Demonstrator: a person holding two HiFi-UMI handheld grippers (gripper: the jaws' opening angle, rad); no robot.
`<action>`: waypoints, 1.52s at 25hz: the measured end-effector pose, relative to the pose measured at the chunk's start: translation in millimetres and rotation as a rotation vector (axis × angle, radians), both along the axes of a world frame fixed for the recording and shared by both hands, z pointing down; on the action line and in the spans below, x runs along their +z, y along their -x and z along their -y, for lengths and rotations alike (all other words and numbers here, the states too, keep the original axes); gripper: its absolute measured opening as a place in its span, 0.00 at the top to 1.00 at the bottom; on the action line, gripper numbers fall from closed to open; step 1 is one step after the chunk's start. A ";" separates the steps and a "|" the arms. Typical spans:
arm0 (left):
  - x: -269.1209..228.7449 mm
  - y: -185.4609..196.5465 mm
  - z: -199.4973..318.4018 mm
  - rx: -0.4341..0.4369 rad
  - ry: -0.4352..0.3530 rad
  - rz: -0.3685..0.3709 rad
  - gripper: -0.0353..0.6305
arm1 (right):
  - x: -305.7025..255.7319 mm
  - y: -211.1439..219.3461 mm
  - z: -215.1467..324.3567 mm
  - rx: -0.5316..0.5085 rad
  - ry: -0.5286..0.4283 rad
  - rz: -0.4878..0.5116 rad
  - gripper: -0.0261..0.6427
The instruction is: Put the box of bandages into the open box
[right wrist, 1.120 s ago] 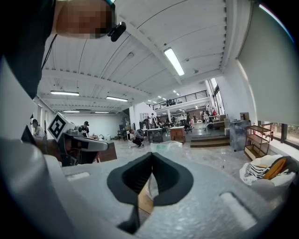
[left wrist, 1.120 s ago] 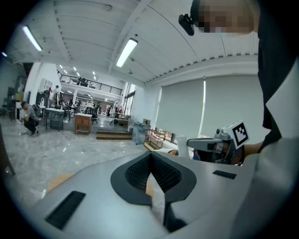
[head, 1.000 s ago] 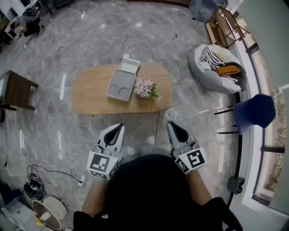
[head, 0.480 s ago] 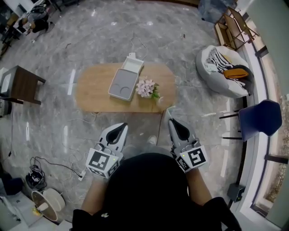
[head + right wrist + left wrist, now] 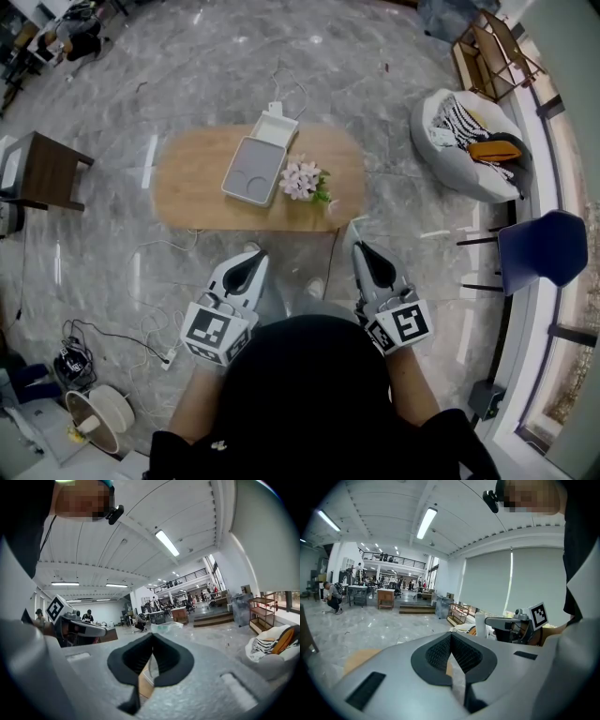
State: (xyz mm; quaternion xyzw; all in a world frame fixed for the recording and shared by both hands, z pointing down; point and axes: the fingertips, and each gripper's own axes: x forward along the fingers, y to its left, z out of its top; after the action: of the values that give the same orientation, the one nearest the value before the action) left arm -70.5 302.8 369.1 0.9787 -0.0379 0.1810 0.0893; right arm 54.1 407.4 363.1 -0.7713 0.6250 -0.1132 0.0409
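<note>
Two tools are held close in front of the person, over the marble floor (image 5: 422,216) and short of the near edge of the one oval wooden tabletop (image 5: 187,192). The left tool (image 5: 248,265) has its jaws pressed together with nothing between them, as its own view shows (image 5: 451,641). The right tool (image 5: 361,255) is likewise closed and empty (image 5: 152,641).

One open box (image 5: 253,172), grey inside with two round hollows, lies on the tabletop, left of centre and towards the far edge. A white piece (image 5: 279,126) sits at its far end, reaching past the far edge of the tabletop; whether this is the lid or a separate box I cannot tell, so the box of bandages cannot be placed for certain. One bunch of pale flowers (image 5: 302,180) stands just beside the open box on its right.

Off the tabletop stand one blue chair (image 5: 548,246), one white beanbag (image 5: 450,155) and one dark side table (image 5: 47,169)
</note>
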 end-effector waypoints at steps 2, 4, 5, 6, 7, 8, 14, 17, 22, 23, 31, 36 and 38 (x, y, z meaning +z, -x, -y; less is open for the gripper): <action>3.8 -4.1 9.2 0.002 0.009 0.000 0.93 | 2.3 -3.9 8.8 0.003 0.011 -0.002 0.96; 6.0 -8.1 21.4 0.005 0.015 -0.004 0.93 | 3.4 -7.5 21.3 0.002 0.021 -0.007 0.96; 6.9 -10.0 28.8 0.006 0.018 -0.006 0.93 | 3.7 -8.8 28.8 -0.001 0.026 -0.010 0.96; 7.6 -11.9 37.3 0.006 0.023 -0.008 0.93 | 3.7 -9.6 37.2 -0.004 0.032 -0.015 0.96; 8.3 -13.8 46.8 0.007 0.029 -0.010 0.93 | 3.4 -10.3 46.2 -0.008 0.037 -0.021 0.96; 8.6 -15.9 56.7 0.009 0.034 -0.012 0.93 | 2.7 -11.2 55.7 -0.009 0.043 -0.026 0.96; 5.9 -28.5 118.4 0.029 0.055 -0.038 0.93 | -2.1 -18.0 117.3 0.002 0.066 -0.041 0.96; 6.1 -32.2 149.3 0.043 0.066 -0.036 0.93 | -4.8 -19.7 151.0 0.008 0.076 -0.048 0.96; 5.2 -35.1 198.6 0.064 0.081 -0.036 0.93 | -8.3 -20.7 199.8 0.033 0.077 -0.046 0.96; 5.3 -34.1 208.5 0.069 0.083 -0.039 0.93 | -8.2 -19.6 209.2 0.039 0.078 -0.042 0.96; 20.2 -11.7 268.0 0.128 0.089 -0.035 0.93 | -4.5 -2.5 268.4 0.080 0.098 -0.069 0.96; 28.7 0.6 287.1 0.130 0.106 -0.038 0.93 | -1.9 5.1 286.7 0.086 0.119 -0.071 0.96; 28.1 0.5 288.9 0.130 0.114 -0.036 0.93 | -3.0 4.3 288.3 0.092 0.123 -0.072 0.96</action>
State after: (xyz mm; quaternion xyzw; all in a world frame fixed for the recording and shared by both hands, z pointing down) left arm -70.9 14.0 397.2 0.9755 0.0378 0.1706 0.1334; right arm 49.8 119.1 360.1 -0.8038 0.5818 -0.1217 -0.0240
